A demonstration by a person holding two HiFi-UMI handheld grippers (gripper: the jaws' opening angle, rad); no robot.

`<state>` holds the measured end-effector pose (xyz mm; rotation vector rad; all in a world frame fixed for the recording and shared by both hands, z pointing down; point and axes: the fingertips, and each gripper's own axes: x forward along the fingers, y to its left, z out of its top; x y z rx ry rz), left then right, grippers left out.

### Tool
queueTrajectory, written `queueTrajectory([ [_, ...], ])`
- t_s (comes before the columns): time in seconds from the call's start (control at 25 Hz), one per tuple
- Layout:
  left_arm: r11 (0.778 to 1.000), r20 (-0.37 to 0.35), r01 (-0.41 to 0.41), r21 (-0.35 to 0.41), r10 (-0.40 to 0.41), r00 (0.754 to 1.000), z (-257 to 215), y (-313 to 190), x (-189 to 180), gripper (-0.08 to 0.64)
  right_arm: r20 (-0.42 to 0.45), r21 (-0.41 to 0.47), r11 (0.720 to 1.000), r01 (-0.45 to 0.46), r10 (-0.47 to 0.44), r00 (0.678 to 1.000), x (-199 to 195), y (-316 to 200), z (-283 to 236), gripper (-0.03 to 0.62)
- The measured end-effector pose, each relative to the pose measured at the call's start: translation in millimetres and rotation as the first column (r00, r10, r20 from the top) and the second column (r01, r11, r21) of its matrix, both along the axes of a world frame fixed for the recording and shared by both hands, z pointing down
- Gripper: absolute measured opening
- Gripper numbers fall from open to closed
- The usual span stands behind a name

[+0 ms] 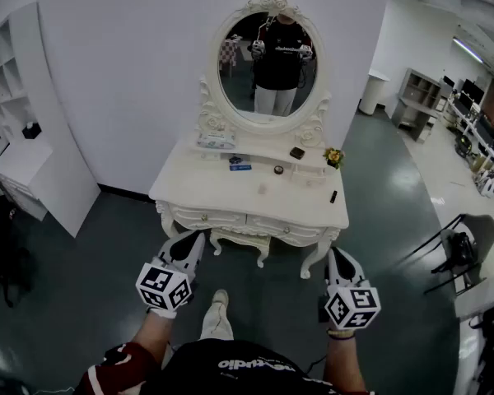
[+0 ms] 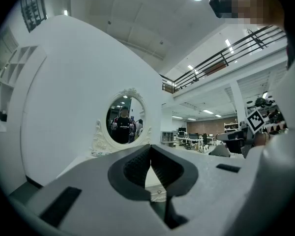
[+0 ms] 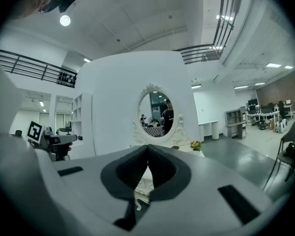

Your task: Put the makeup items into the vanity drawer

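As I look down from the head view, both grippers sit short of the vanity table (image 1: pixel 230 189), touching nothing on it. On the left gripper (image 1: pixel 197 239) the 2 jaws are pressed together with nothing between them; its own view shows the ribbed pads meeting at the tips. On the right gripper (image 1: pixel 335 254) the 2 jaws are likewise closed and empty. The makeup lies on the vanity table's top: a blue item (image 1: pixel 240 167) near its middle, a small round pot (image 1: pixel 278 169) just right of that, a dark compact (image 1: pixel 296 152) toward the back, and a black tube (image 1: pixel 333 196) by the right edge. Both front drawers (image 1: pixel 204 217) of the vanity table are shut. An oval mirror (image 1: pixel 267 60) rises from its back, a small flower pot (image 1: pixel 334 156) stands at its back right corner, and a white shelf unit (image 1: pixel 33 138) stands to its left.
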<state>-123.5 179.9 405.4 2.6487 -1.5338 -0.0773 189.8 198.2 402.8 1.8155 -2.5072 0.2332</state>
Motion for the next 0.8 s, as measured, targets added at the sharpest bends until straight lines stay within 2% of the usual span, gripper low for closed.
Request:
queueTrajectory([
  [0.52,1.000,0.001,0.006,-0.002,-0.006,1.000,3,9,0,0.006,0.009,0.000,1.000,-0.011,0.011,1.000,-1,7,8,0.000],
  [0.8,1.000,0.001,0.003,-0.011,-0.003,1.000,5,2,-2,0.006,0.005,0.027,0.999,0.031,-0.032,0.999,-12,5,6,0.003],
])
